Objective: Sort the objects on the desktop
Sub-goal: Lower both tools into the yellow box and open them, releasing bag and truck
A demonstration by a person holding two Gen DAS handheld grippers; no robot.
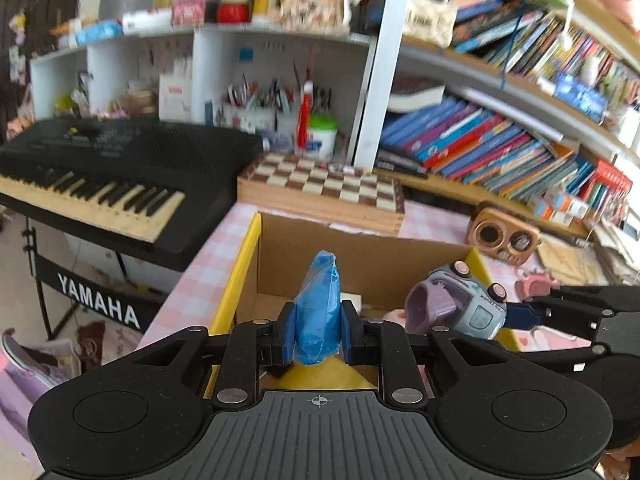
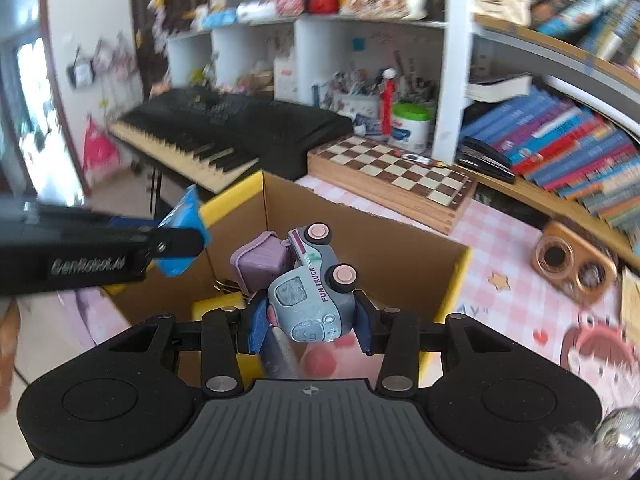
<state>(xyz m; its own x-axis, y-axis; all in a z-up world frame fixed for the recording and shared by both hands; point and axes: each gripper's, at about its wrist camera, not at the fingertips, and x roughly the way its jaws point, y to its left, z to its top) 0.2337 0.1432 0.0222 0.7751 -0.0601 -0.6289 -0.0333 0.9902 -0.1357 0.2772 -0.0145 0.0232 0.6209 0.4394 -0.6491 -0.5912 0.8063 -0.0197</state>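
My left gripper (image 1: 318, 330) is shut on a blue plastic packet (image 1: 318, 308) and holds it upright over the open cardboard box (image 1: 360, 252) with yellow flaps. My right gripper (image 2: 310, 320) is shut on a grey toy truck (image 2: 308, 292) with a purple bin and pink wheels, held over the same box (image 2: 360, 232). The truck also shows in the left wrist view (image 1: 460, 300), at the right. The left gripper and the blue packet (image 2: 184, 216) show at the left of the right wrist view. Some small items lie inside the box, mostly hidden.
The box stands on a pink checked tablecloth (image 2: 500, 236). Behind it lie a wooden chessboard (image 1: 320, 188) and a black Yamaha keyboard (image 1: 100, 176). A wooden toy radio (image 2: 572, 260) sits to the right. Shelves of books (image 1: 500, 148) and clutter fill the back.
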